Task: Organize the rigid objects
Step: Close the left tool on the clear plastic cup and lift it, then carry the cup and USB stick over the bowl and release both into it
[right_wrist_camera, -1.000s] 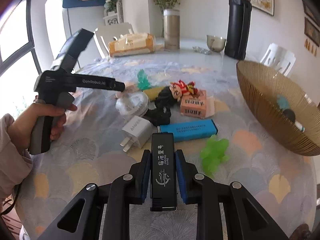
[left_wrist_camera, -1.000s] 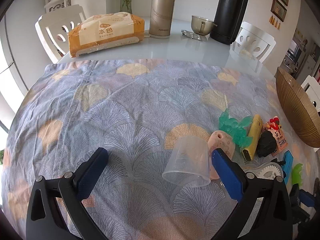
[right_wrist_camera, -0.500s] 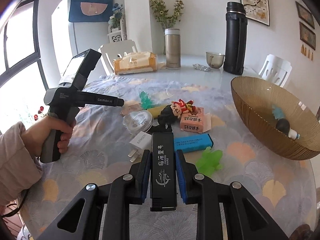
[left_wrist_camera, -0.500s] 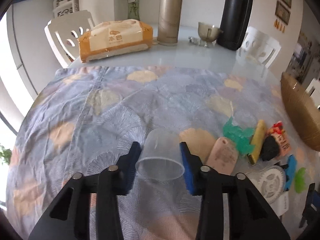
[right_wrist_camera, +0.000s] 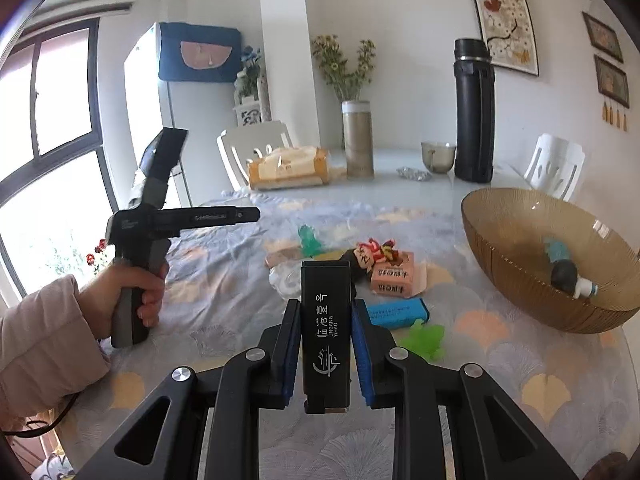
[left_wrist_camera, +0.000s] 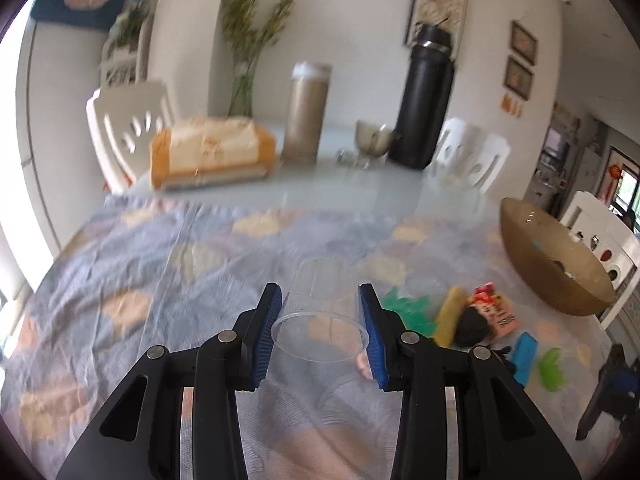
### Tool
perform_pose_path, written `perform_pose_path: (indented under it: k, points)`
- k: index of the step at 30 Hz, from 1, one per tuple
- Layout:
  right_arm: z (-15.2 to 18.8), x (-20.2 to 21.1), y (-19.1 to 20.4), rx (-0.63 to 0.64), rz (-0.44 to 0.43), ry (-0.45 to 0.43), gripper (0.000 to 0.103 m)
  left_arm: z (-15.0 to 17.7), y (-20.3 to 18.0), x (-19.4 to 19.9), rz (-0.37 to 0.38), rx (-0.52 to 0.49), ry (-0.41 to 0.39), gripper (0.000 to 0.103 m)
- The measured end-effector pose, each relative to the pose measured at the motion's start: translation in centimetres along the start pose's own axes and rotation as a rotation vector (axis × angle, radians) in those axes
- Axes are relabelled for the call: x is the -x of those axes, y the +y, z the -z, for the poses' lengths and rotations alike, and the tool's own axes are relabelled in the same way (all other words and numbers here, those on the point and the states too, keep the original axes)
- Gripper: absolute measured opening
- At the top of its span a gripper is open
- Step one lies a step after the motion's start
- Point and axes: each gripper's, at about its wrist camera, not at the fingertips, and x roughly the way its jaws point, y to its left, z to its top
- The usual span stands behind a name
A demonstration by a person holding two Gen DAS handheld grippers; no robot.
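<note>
While our left gripper [left_wrist_camera: 320, 322] is clamped on the clear plastic cup [left_wrist_camera: 322, 312], its 2 blue pads pressing the cup's sides, we see the cup lying on its side in the grip: its open rim faces back toward the camera and its closed base points away along the fingers, so its long axis runs forward over the patterned cloth [left_wrist_camera: 160, 280]. Our right gripper [right_wrist_camera: 326, 344] is closed tight on the black box [right_wrist_camera: 326, 328], a flat rectangular case with white lettering, held with its long axis running away from the camera, in line with the fingers, and its far end tipped up above the table. Ahead of the cup the cloth lies bare up to its far edge, where the glass tabletop [left_wrist_camera: 360, 188] begins. To the right of the cup a cluster of small things crowds the cloth, among them a green toy [left_wrist_camera: 404, 308] and a blue lighter [right_wrist_camera: 396, 311]. Beyond them the amber bowl [right_wrist_camera: 520, 280] stands near the table's right edge, already holding a few small pieces. From the right wrist view, our left hand [right_wrist_camera: 132, 292] grips its handle above the left of the cloth.
</note>
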Motion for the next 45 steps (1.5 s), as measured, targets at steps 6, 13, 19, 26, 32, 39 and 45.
perform_pose_path:
  k: [6,13,19,26,32,39,45]
  points:
    - [-0.2,0.1,-1.2,-0.063,-0.007,-0.014,0.024,-0.1,-1.0,0.8,0.002,-0.051,-0.048,0.036]
    - [-1.7,0.5,-5.1,-0.317,-0.072,-0.008,0.024,-0.5,-0.8,0.4,0.010,0.060,-0.010,0.036]
    - [-5.5,2.1,-8.8,-0.395,-0.056,-0.039,0.024,-2.7,-5.2,-1.0,0.045,0.041,0.020,0.036]
    - [-8.9,1.5,-14.3,-0.504,-0.005,-0.073,0.024,-6.1,-12.1,-2.4,0.193,0.032,0.010,0.036]
    - [-9.7,0.3,-19.5,-0.634,0.052,-0.078,0.024,-7.9,-19.0,-4.0,0.287,-0.053,0.021,0.036]
    - [-7.7,-1.5,-24.3,-0.758,0.093,-0.037,0.024,-7.2,-24.2,-7.0,0.316,-0.176,0.111,0.036]
    - [-6.3,-2.3,-26.2,-0.793,0.115,-0.025,0.024,-6.6,-25.6,-7.9,0.323,-0.231,0.140,0.036]
